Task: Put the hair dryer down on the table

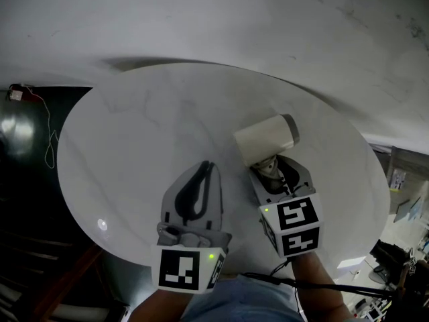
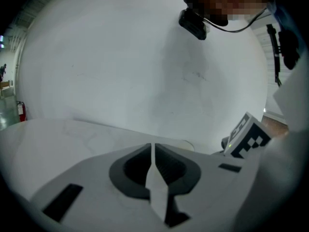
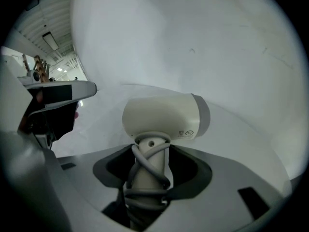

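Note:
A cream hair dryer (image 1: 266, 138) with a grey rear cap hangs over the round white table (image 1: 134, 126), its barrel lying sideways. My right gripper (image 1: 276, 171) is shut on its handle, which has the grey cord wound around it. In the right gripper view the hair dryer (image 3: 164, 117) fills the middle, with the wrapped handle (image 3: 147, 175) between the jaws. My left gripper (image 1: 203, 180) is shut and empty, just left of the right one over the table's near part. In the left gripper view its jaws meet at the tips (image 2: 153, 151).
The table's marbled top (image 1: 322, 180) reaches right past the hair dryer. A dark rounded object (image 1: 20, 129) with a thin white cord sits off the table's left edge. Clutter lies on the floor at the lower right (image 1: 395, 260).

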The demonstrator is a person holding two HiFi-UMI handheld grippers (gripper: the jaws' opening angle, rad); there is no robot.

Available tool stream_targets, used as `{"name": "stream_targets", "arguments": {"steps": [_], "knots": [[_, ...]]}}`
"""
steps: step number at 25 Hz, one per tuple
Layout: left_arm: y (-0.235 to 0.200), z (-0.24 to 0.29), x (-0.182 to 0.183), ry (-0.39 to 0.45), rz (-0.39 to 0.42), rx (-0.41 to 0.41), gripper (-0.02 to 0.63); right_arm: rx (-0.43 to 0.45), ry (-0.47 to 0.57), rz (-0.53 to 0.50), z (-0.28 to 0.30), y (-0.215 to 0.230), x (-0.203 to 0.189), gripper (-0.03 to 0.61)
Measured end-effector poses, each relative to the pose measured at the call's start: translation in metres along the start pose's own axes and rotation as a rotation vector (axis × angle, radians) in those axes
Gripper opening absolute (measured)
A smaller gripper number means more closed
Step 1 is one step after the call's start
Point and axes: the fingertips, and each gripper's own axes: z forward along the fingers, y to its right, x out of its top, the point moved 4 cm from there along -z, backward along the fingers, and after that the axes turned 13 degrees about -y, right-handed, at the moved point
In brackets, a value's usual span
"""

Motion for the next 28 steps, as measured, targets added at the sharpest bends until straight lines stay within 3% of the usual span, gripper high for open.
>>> {"name": "stream_targets", "arguments": {"steps": [12, 18, 23, 28], "knots": [[-0.002, -0.017, 0.003, 0.027, 0.007, 0.008, 0.025, -0.032, 0.092, 0.002, -0.016, 0.001, 0.005, 0.247], [0.023, -0.047, 0.009, 0.071, 0.05, -0.003, 0.025, -0.047, 0.235, -0.004, -0.062, -0.009, 0.002, 0.245], [0.044, -0.079, 0.025, 0.157, 0.114, -0.02, 0.025, -0.074, 0.382, 0.002, -0.11, -0.021, -0.001, 0.197], [0.073, -0.114, 0.04, 0.232, 0.173, -0.059, 0.025, -0.021, 0.535, 0.033, -0.163, -0.04, -0.009, 0.057]]}}
